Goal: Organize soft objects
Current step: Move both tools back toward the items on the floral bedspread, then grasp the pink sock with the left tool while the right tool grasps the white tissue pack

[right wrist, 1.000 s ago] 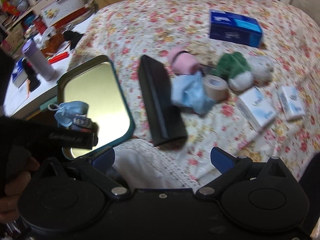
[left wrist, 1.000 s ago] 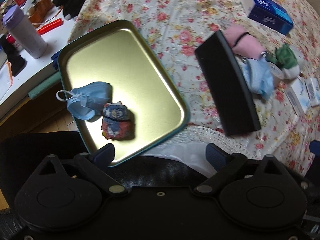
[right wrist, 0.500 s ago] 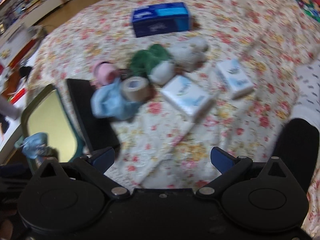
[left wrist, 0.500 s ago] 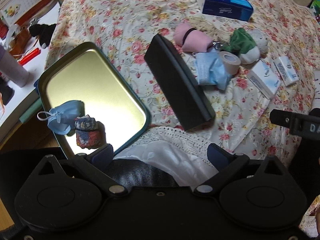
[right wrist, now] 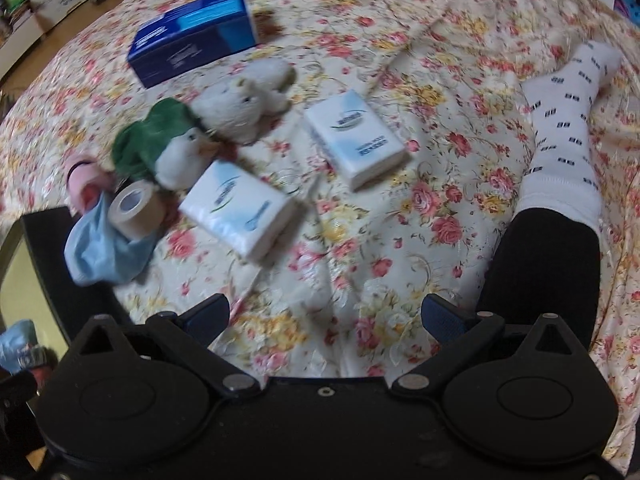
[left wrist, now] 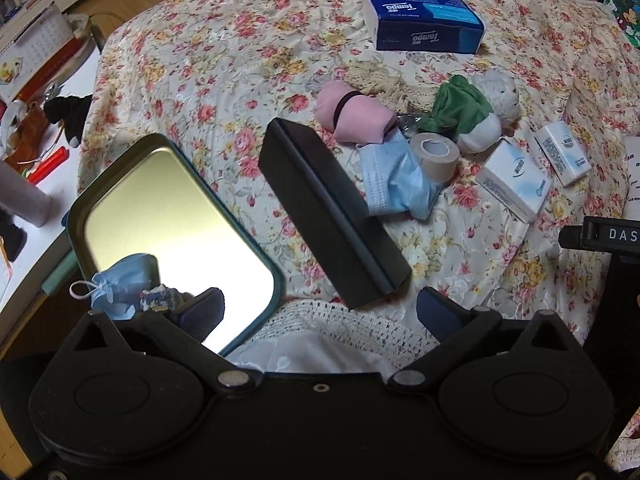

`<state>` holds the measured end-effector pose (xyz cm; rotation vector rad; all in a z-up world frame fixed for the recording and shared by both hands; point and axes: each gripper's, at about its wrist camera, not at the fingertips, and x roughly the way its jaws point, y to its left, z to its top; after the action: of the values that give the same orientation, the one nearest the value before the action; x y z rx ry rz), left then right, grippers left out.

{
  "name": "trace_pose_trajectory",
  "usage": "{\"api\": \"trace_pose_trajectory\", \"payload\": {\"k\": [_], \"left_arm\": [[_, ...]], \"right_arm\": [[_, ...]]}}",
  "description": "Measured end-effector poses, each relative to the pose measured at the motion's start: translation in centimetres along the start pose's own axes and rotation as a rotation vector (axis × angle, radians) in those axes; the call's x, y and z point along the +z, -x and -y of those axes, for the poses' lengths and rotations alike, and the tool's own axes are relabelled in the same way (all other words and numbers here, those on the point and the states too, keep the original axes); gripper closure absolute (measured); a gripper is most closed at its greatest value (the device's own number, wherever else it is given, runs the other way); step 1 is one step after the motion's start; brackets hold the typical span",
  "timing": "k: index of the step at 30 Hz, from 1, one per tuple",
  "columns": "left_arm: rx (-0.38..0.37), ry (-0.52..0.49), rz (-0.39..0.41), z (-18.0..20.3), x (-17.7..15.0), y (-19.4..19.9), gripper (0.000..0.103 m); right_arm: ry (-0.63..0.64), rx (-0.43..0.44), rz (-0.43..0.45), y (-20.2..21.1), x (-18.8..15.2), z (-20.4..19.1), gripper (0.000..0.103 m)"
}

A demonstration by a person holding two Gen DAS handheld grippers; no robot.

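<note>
A gold metal tray (left wrist: 160, 200) lies at the bed's left edge and holds a folded blue mask (left wrist: 120, 284) and a small patterned cloth (left wrist: 158, 298). On the floral bedspread lie a pink cloth roll (left wrist: 360, 114), a loose blue mask (left wrist: 394, 182), a green-and-white plush (right wrist: 160, 148) and a white plush (right wrist: 240, 108). My left gripper (left wrist: 320, 312) hovers open over the bed's near edge, between the tray and a black case (left wrist: 332, 216). My right gripper (right wrist: 326, 316) is open above bare bedspread, near two tissue packs (right wrist: 236, 208).
A beige tape roll (left wrist: 434, 156) sits by the loose mask. A blue tissue box (left wrist: 420, 20) lies farther back. A person's leg in a white patterned sock (right wrist: 560, 128) rests at the right. A cluttered side table (left wrist: 24, 152) stands left of the bed.
Both grippers have swung rightward, away from the tray. The right gripper's view has shifted from the tray and black case to the tissue packs and the sock. Both stayed open.
</note>
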<state>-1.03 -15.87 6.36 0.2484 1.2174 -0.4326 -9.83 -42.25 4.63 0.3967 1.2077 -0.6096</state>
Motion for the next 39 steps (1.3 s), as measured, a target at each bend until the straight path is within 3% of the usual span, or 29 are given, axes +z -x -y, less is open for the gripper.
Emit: {"api": "trace_pose_trajectory", "payload": {"k": [12,20,32,39], "left_arm": [[-0.007,-0.043,-0.005,1.8,3.5,-1.5,0.004],[-0.015,-0.040,-0.008,1.9,5.9,-2.5,0.004],[-0.011,0.027,-0.009,0.6,9.9,-4.1,0.004],[-0.040,0.041,-0.025,1.4,12.6,-6.4,0.004]], "right_arm": [[-0.126,0.004,-0.012,-2.0,6.6,3.8,0.000],[-0.078,-0.048,-0.016,-4.6,10.5,2.4,0.000],[-0.054,-0.068,-0.077,-10.3,12.3,1.3,0.000],[-0.031,-0.057,-0.043,-10.7,12.0,1.2,0.000]]}}
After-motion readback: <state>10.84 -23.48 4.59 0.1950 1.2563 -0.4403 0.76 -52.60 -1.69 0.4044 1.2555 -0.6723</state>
